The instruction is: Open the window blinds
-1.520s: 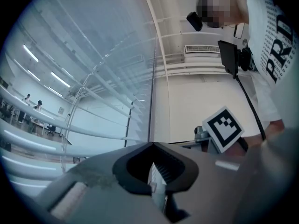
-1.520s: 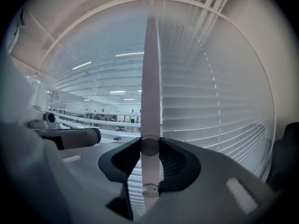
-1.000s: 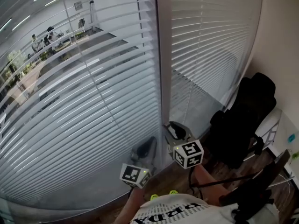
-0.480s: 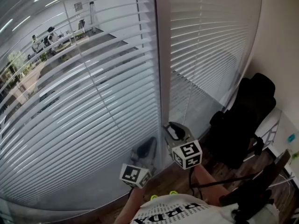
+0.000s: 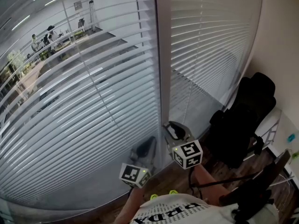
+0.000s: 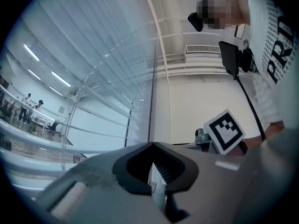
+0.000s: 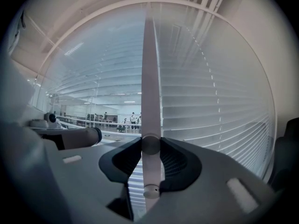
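White slatted blinds hang over two panes, the left blind (image 5: 84, 115) and the right blind (image 5: 210, 45), parted by a white window post (image 5: 162, 69). The left blind's slats stand partly tilted, and an office shows between them. My right gripper (image 5: 172, 129) sits at the foot of the post. In the right gripper view, the right gripper (image 7: 150, 146) is shut on a white blind wand (image 7: 150, 101) that runs straight up between its pads. My left gripper (image 5: 148, 146) hangs just left of it, near the left blind. In its own view the left gripper (image 6: 152, 146) has its tips together, holding nothing.
A black office chair (image 5: 243, 120) stands close at the right, against a beige wall (image 5: 280, 31). A clear rod (image 5: 98, 92) hangs slantwise before the left blind. Beyond the glass are desks and people (image 5: 42, 38). Black cables (image 5: 219, 183) trail over the wooden floor.
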